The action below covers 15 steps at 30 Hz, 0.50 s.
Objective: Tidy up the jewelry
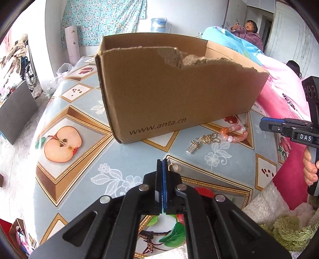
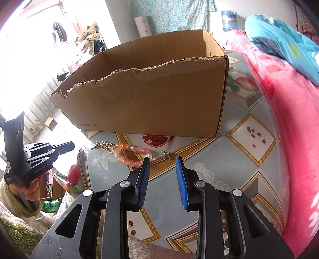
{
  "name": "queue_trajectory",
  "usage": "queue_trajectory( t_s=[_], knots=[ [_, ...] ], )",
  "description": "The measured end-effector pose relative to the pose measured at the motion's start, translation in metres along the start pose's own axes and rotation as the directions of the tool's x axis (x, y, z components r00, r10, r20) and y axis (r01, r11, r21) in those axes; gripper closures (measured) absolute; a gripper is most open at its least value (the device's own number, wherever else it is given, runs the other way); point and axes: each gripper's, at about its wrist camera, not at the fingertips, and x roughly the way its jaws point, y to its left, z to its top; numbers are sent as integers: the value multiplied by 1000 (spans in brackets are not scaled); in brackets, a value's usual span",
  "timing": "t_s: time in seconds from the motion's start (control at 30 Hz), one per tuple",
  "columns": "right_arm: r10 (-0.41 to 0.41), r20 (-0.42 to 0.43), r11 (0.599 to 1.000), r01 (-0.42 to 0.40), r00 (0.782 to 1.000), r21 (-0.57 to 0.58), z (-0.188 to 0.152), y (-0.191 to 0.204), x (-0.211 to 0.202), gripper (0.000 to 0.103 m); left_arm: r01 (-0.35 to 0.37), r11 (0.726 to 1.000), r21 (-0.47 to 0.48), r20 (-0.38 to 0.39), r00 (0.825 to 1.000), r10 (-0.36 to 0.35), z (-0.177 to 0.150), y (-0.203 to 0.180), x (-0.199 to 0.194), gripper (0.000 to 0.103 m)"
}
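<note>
Jewelry splits between our tongs: left tongs [image 1: 162, 162] pinch a gold ring [image 1: 173, 167] shut; ahead and rightward the gold pendant [image 1: 201, 142] and bead bracelet [image 1: 235, 133] lie on the desk [image 1: 89, 159] before the cardboard box [image 1: 169, 95]; right tongs [image 2: 162, 160] gape, holding nothing.

Floral curtain [image 1: 103, 18] on white wall, bright daylight.

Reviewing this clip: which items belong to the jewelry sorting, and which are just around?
Job:
gold ring in shut left gripper
bead bracelet
gold pendant
small gold charm
cardboard box
open right gripper

Around:
water bottle
pink blanket
</note>
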Motion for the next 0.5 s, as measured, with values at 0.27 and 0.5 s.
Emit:
queue_trajectory(
  t_s=[0.27, 0.5],
  knots=[
    [12, -10, 1000, -12, 1000, 22, -2, 0, 4, 75, 19, 995, 93, -13, 1000, -17, -3, -8, -7, 99],
    [12, -4, 1000, -12, 1000, 22, -4, 3, 0, 75, 9, 960, 280, -52, 999, 6, -3, -26, 8, 82]
  ],
)
